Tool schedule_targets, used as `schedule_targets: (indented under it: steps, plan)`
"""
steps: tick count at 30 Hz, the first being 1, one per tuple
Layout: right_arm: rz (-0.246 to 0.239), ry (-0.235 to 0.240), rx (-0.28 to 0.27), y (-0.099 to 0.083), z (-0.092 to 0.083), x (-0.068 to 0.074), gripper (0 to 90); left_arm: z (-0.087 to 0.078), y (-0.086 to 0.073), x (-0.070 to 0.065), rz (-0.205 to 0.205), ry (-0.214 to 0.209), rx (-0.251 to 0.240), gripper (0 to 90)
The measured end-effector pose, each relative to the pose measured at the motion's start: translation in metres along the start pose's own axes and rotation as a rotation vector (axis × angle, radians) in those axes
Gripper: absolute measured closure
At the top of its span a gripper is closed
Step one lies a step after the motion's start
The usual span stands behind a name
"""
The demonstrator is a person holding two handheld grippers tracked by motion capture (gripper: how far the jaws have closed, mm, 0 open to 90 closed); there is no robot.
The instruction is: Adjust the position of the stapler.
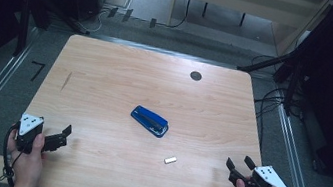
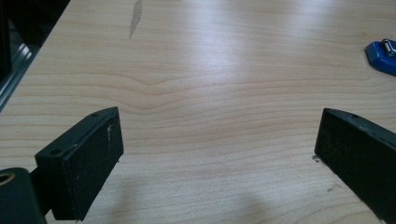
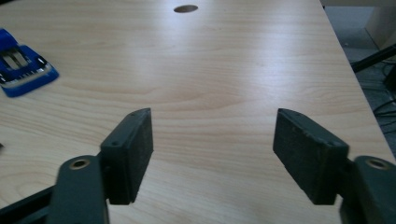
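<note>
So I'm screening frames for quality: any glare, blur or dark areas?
High view: dim, black surroundings, stapler fairly sharp. Left gripper view: broad white glare on the table, near pads soft. Right gripper view: glare streak mid-table, stapler slightly blurred.

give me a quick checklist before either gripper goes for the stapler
1. Left gripper open, nothing between its jaws: ok.
2. Right gripper open, nothing between its jaws: ok.
3. Stapler lies flat mid-table, apart from both grippers: ok.
4. Path from each gripper to the stapler is bare table: ok.
5. Small white piece lies near the right gripper's route, may get nudged: not ok.
6. Whether the stapler is loaded: cannot tell.
</note>
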State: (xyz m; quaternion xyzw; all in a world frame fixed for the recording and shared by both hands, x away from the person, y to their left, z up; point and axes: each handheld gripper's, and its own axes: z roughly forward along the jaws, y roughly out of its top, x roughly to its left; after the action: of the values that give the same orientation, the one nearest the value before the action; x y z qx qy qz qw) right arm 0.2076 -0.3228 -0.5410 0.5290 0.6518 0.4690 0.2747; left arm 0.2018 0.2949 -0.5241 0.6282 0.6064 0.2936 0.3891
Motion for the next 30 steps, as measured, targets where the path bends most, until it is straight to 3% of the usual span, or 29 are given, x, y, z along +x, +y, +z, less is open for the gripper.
schedule_targets:
  steps: [2,3,4,8,12,15,16,19,24,30]
  plan:
    - [0.005,0.012,-0.007,0.002,0.0,0.001,34.2,0.0,0.0,0.0,0.001,-0.002,0.001,1.4]
    - [0.002,0.06,-0.018,0.006,0.002,0.005,40.7,0.001,0.0,0.001,0.001,-0.007,0.008,1.4]
    - [-0.013,0.076,-0.019,0.008,0.003,0.007,41.7,0.001,0.0,0.001,0.0,-0.006,0.01,1.4]
    - [-0.025,0.108,0.0,0.015,0.009,0.021,43.0,0.0,0.0,0.0,0.005,-0.007,0.005,1.5]
    - [-0.093,0.138,0.022,0.022,0.016,0.04,44.4,0.001,0.0,0.0,0.006,-0.019,0.006,1.4]
    - [-0.103,0.167,0.032,0.025,0.02,0.047,44.7,0.002,0.001,0.0,0.006,-0.015,0.014,1.5]
    - [-0.099,0.21,0.052,0.029,0.025,0.051,45.0,0.002,0.001,-0.001,0.005,-0.013,0.019,1.5]
    - [-0.115,0.255,0.081,0.036,0.033,0.058,44.6,0.003,0.001,-0.001,0.008,-0.018,0.027,1.5]
    - [-0.165,0.282,0.097,0.045,0.042,0.073,44.9,0.004,0.002,-0.003,0.02,-0.011,0.048,1.5]
    - [-0.186,0.325,0.108,0.055,0.055,0.083,43.5,0.004,0.001,-0.002,0.011,-0.017,0.045,1.5]
